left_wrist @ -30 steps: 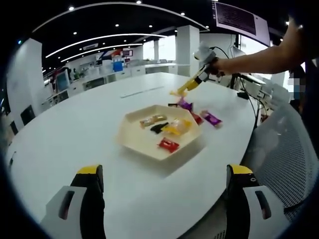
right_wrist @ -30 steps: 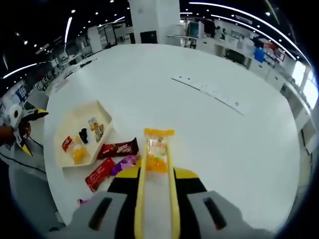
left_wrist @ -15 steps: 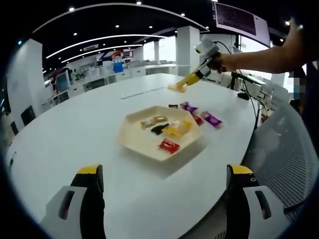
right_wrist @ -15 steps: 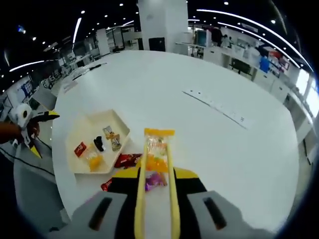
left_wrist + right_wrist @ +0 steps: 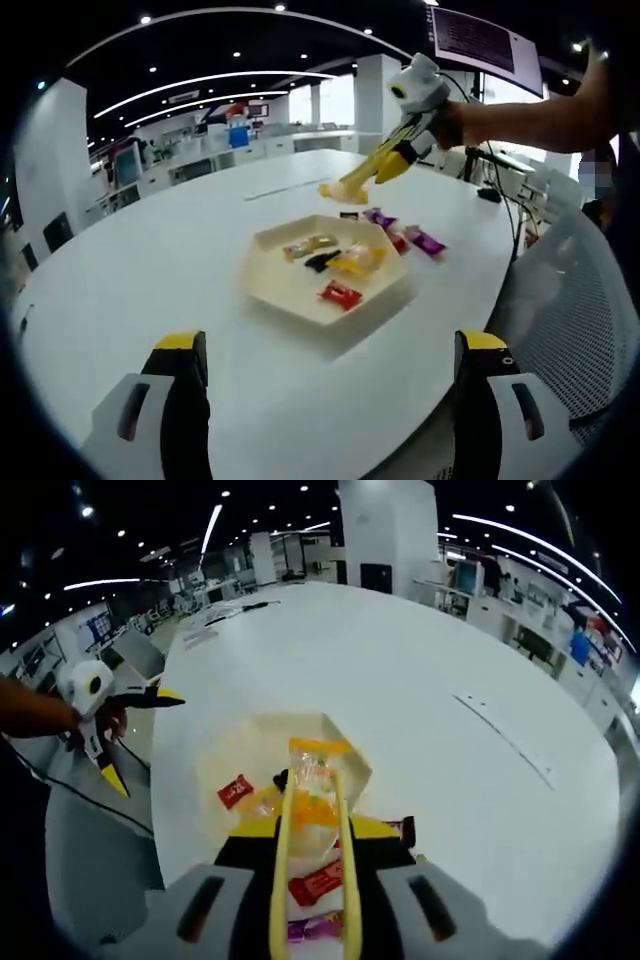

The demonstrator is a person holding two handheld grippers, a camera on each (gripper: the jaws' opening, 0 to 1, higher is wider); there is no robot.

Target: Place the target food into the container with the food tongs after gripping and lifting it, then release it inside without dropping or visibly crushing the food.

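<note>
My right gripper (image 5: 312, 836) is shut on yellow food tongs (image 5: 282, 860), and the tongs pinch an orange-and-yellow food packet (image 5: 315, 785). The packet hangs in the air above the cream hexagonal tray (image 5: 290, 721). From the left gripper view, the right gripper (image 5: 396, 160) reaches in from the upper right, its tongs (image 5: 362, 176) holding the packet (image 5: 334, 191) over the far rim of the tray (image 5: 262, 236). My left gripper (image 5: 332, 345) stands open and empty near the table's front edge, well short of the tray, and also appears as the left gripper (image 5: 140, 738).
In the tray lie a red packet (image 5: 338, 293), a yellow one (image 5: 358, 258), a black one (image 5: 320, 260) and a gold one (image 5: 308, 243). Loose purple (image 5: 425, 240) and red (image 5: 395, 238) snacks lie on the white table beyond it. A mesh chair (image 5: 580, 320) stands at right.
The right gripper has carried the packet in the tongs from above the loose snacks to above the tray. The left gripper has stayed put and open.
</note>
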